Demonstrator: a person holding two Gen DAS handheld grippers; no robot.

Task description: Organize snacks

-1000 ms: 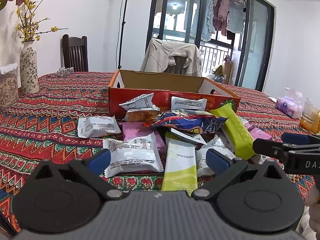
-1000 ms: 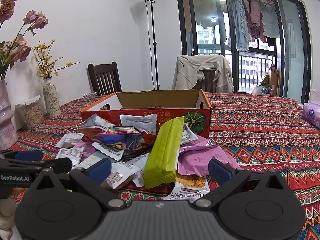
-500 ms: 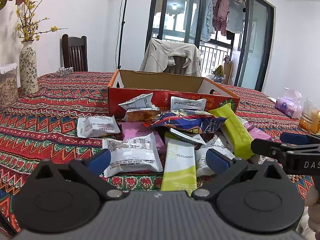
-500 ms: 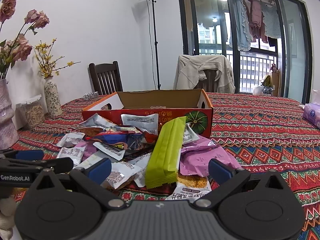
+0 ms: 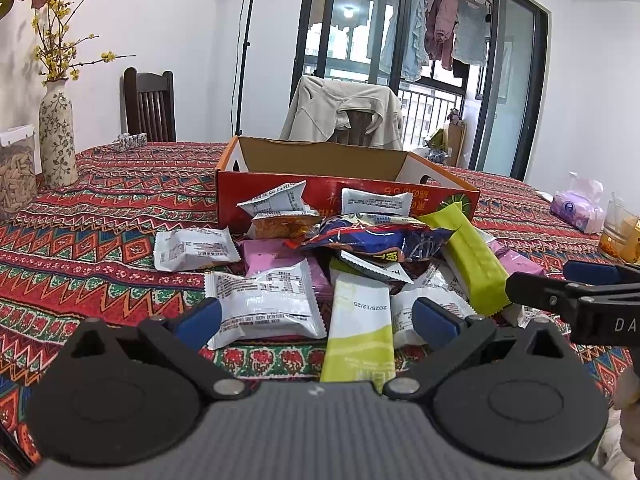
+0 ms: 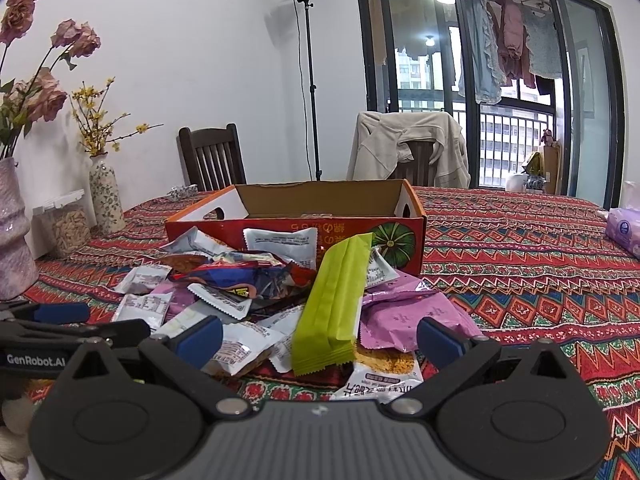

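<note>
Tablecloth [image 5: 120, 184]: red ground, banded with zigzags and diamonds in blue, green and white.
Box [image 5: 348, 196]: red outside, plain brown inside; a green pumpkin-like print is noted, though it is partly hidden.
Long packet [image 6: 332, 300]: lime green.
Crumpled packet [image 6: 408, 316]: lilac.
Vase [image 5: 58, 136]: cream, leaf-sprigged.
Fingertips [image 5: 198, 318]: blue pads on black.

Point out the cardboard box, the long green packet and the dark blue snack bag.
cardboard box [image 6: 280, 229]: right wrist view, red front wall.
long green packet [image 6: 334, 300]: right wrist view, mid-length.
dark blue snack bag [image 5: 376, 236]: left wrist view, crinkled top face.
</note>
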